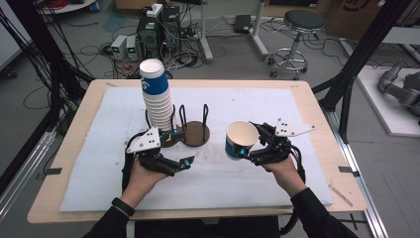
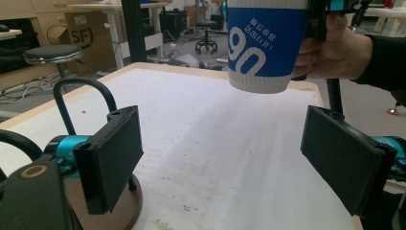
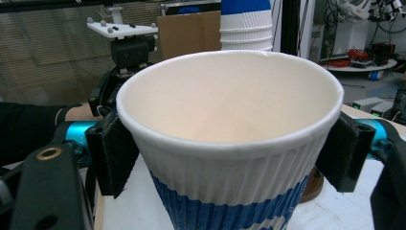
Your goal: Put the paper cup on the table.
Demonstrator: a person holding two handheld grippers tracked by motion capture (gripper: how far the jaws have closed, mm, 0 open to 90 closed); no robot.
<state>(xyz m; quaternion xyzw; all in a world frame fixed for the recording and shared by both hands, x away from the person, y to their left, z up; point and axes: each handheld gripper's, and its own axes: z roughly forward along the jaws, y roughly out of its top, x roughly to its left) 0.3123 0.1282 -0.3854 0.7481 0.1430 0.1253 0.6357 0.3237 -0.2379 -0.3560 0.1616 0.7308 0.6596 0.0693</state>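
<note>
A tall stack of white-and-blue paper cups (image 1: 156,96) stands on a brown round stand with black wire loops at mid-table. Beside it is a second stand (image 1: 195,134), empty. My right gripper (image 1: 249,140) is shut on a single paper cup (image 1: 240,140), held upright above the mat with its mouth up. In the right gripper view the pads press both sides of the cup (image 3: 230,143) just under its rim. My left gripper (image 1: 182,147) stands open next to the stands, with nothing between its jaws (image 2: 225,158). The held cup (image 2: 265,48) hangs ahead of it.
A white mat (image 1: 99,163) covers most of the wooden table (image 1: 317,114). A stool (image 1: 299,25), computer boxes and cables lie on the floor beyond the far edge. Black frame posts (image 1: 354,64) rise at the right.
</note>
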